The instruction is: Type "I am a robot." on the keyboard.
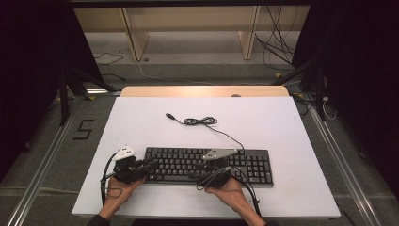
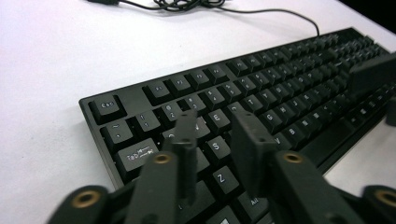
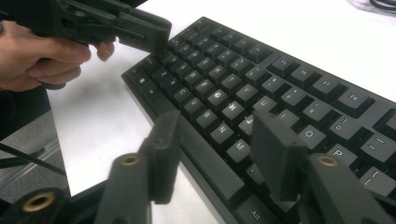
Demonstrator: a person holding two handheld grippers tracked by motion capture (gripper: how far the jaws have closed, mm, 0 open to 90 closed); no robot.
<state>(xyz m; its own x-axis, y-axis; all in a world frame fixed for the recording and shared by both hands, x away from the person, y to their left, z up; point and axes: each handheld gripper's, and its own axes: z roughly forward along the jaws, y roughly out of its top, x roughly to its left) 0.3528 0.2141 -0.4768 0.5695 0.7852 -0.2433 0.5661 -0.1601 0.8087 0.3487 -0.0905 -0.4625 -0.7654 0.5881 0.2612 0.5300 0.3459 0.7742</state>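
keyboard (image 2: 261, 93): Tab, Esc, Alt keys | floor mark (image 1: 83, 129): 5

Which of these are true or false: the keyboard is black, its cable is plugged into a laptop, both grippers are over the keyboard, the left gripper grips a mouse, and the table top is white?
1. The keyboard is black. True.
2. Its cable is plugged into a laptop. False: the plug lies loose on the table top.
3. The left gripper and right gripper are both over the keyboard. True.
4. The left gripper grips a mouse. False: its jaws stand apart above the keys, holding nothing.
5. The table top is white. True.
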